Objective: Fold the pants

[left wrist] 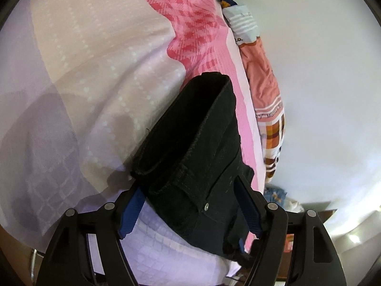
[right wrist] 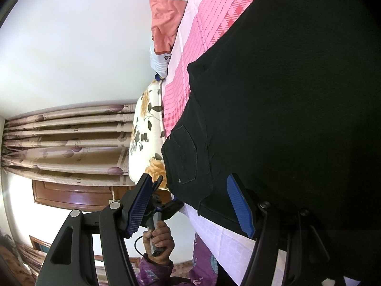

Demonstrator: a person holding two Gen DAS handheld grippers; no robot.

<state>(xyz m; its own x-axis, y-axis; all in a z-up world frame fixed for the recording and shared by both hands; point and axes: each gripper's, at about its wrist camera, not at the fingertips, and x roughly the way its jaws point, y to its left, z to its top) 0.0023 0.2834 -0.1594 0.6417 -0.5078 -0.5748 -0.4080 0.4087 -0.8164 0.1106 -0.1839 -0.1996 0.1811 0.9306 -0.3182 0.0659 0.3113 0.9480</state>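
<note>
Black pants (left wrist: 202, 157) lie on the pink and lilac bedsheet (left wrist: 100, 76), folded lengthwise, with the waistband and a metal rivet (left wrist: 206, 206) nearest my left gripper. My left gripper (left wrist: 190, 212) stands open with its jaws on either side of the waist end, which lies between the blue pads (left wrist: 130, 217). In the right wrist view the pants (right wrist: 285, 100) fill the right half, back pocket (right wrist: 184, 155) showing. My right gripper (right wrist: 190, 205) is open, its right pad (right wrist: 239, 205) lying against the cloth's edge and its left pad (right wrist: 140, 205) off the bed.
Patterned pillows or folded bedding (left wrist: 264, 76) lie along the bed's far edge by a white wall. A floral cushion (right wrist: 147, 133), curtains (right wrist: 66, 143) and a wooden headboard or cabinet (right wrist: 71, 195) show in the right wrist view. The person's hand (right wrist: 159, 238) holds the other gripper's handle.
</note>
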